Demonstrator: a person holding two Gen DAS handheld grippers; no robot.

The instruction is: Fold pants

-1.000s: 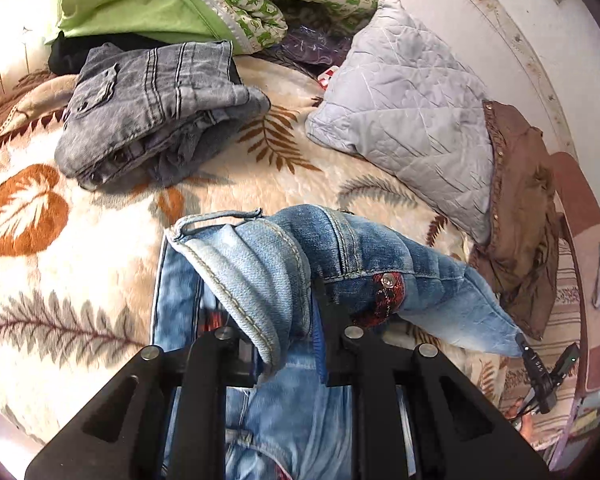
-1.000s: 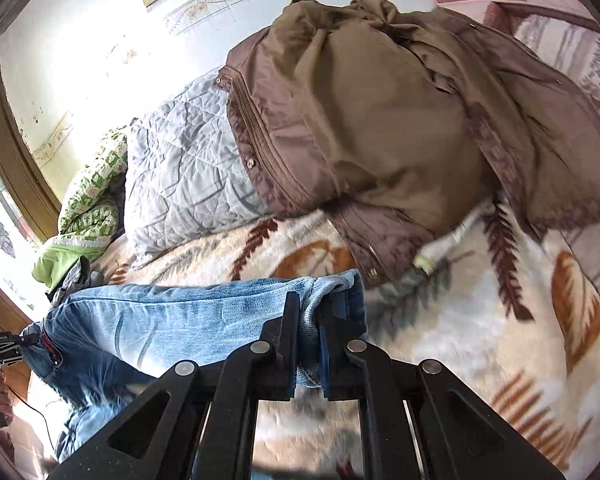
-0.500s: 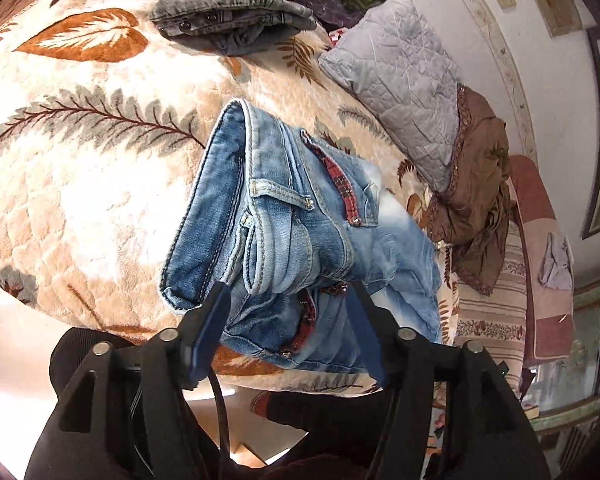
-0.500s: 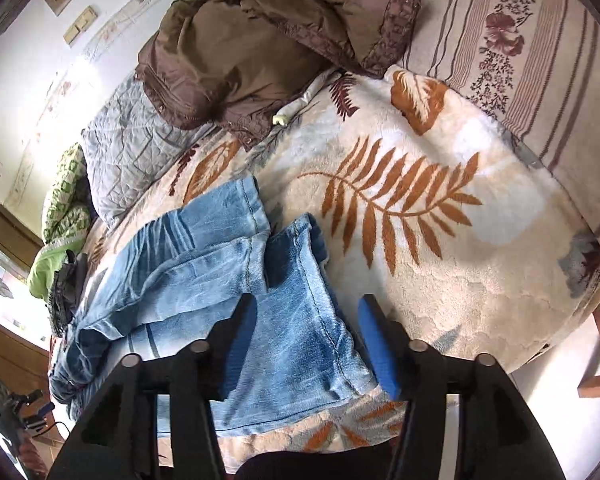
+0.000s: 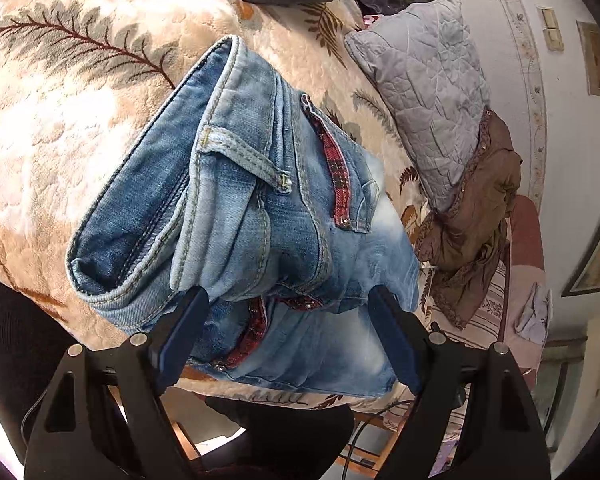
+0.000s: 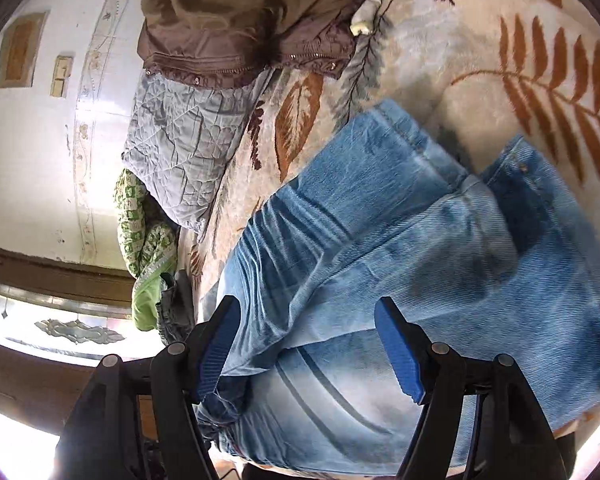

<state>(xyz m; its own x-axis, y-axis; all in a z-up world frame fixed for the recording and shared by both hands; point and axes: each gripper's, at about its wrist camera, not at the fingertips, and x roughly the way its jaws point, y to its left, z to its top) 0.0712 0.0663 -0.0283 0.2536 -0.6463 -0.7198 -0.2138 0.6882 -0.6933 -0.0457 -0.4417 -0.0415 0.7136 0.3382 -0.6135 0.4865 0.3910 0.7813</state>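
Jeans released, tools now opening

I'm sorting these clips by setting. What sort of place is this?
Most likely a bedroom in a home: blue jeans lie on a bed under a plush leaf-print blanket, with a grey quilted pillow and a brown jacket against the wall.

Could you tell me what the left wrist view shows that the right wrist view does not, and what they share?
Only the left wrist view shows the waistband with its red plaid trim and the open left claw. Only the right wrist view shows the leg hems and the open right claw. Both show the blue jeans, the grey quilted pillow and the brown jacket.
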